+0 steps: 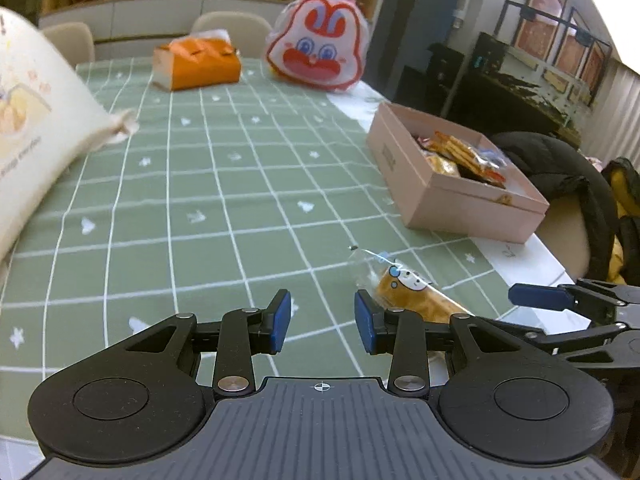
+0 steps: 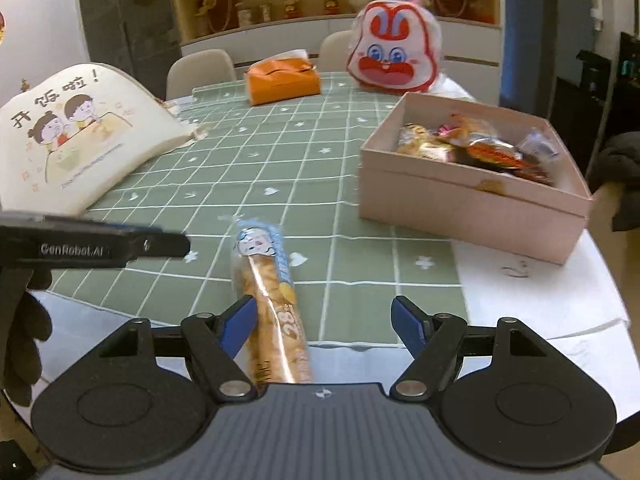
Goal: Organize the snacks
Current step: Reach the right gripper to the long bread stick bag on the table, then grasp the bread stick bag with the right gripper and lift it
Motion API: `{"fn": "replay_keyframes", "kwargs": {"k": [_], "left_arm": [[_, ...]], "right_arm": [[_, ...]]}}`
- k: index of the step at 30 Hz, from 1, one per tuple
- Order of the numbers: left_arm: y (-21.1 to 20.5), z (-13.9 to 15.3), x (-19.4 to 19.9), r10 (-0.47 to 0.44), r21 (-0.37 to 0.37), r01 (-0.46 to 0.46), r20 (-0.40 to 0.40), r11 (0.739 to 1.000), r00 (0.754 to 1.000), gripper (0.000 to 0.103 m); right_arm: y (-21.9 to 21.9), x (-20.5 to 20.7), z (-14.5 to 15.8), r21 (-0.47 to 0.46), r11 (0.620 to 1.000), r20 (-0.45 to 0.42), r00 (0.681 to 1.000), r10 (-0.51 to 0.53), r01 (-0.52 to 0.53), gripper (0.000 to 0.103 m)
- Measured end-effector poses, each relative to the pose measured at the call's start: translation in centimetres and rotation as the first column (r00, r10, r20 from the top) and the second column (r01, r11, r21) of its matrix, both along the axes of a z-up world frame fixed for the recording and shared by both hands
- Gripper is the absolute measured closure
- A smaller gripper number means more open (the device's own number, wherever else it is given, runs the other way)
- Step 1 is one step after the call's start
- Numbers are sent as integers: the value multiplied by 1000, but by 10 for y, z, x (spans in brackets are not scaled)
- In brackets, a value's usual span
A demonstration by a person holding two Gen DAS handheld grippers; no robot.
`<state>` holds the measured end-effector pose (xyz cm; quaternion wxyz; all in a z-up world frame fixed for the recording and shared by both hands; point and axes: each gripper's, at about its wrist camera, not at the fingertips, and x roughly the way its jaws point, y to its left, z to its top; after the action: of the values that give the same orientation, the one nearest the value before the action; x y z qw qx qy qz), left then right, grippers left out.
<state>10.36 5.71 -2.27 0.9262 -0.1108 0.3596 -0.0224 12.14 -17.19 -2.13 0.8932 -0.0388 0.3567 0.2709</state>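
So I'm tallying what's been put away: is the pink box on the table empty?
No, the pink box already holds several wrapped snacks piled inside it.

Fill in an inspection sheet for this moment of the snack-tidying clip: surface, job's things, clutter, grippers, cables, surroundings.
Surface: table under a green checked cloth, white sheet at its right edge.
Job's things: long snack packet lying flat near the front edge; pink box, open, already holding wrapped snacks.
Clutter: orange tissue box, rabbit-face bag and cream printed pouch at the far and left sides.
Grippers: left gripper open, over bare cloth; right gripper open, with the packet's near end between its fingers, beside the left one.
Cables: nothing seen.
Surroundings: chairs behind the table, shelf of figurines, dark jacket on a seat.
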Motion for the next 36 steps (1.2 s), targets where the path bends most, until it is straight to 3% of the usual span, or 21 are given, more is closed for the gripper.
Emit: {"fn": "replay_keyframes", "kwargs": {"k": [4, 8, 10, 13, 20, 24, 27, 29, 32, 33, 35, 36], "left_arm": [[5, -4, -3, 39, -8, -39, -14, 999, 999, 64], [2, -2, -8, 38, 19, -37, -20, 999, 999, 64], [-2, 0, -9, 31, 25, -31, -22, 999, 999, 64], [-12, 3, -8, 12, 32, -11, -18, 999, 1000, 64], [-53, 17, 10, -113, 39, 113, -3, 993, 994, 64], [-76, 30, 33, -191, 45, 191, 7, 981, 982, 64], [-86, 37, 49, -230, 37, 229, 14, 973, 973, 64], [-89, 39, 60, -240, 17, 240, 17, 971, 971, 64], [-89, 37, 74, -253, -24, 254, 7, 967, 967, 64], [-88, 34, 79, -254, -39, 254, -2, 966, 967, 64], [-86, 28, 86, -243, -53, 241, -19, 969, 970, 64], [-84, 26, 88, -237, -59, 235, -28, 970, 971, 64]], "right_arm": [[10, 3, -3, 28, 999, -27, 999, 45, -45, 29], [35, 2, -12, -20, 994, -18, 994, 109, -109, 30], [40, 0, -17, -35, 989, -35, 989, 145, -146, 48], [36, -6, -16, -76, 983, -10, 986, 166, -167, 66], [-19, -7, 12, -63, 991, 34, 992, 120, -117, 77], [-57, 5, 58, 39, 999, 104, 994, 27, -31, 98], [-79, 19, 104, 124, 992, 193, 980, -47, 23, 98], [-84, 32, 129, 130, 991, 256, 964, -73, 41, 97], [-87, 53, 138, 116, 993, 258, 964, -66, 36, 94], [-84, 58, 133, 105, 994, 242, 968, -64, 40, 88], [-77, 68, 111, 68, 997, 195, 980, -42, 29, 63], [-73, 71, 95, 47, 998, 159, 987, -35, 28, 43]]}}
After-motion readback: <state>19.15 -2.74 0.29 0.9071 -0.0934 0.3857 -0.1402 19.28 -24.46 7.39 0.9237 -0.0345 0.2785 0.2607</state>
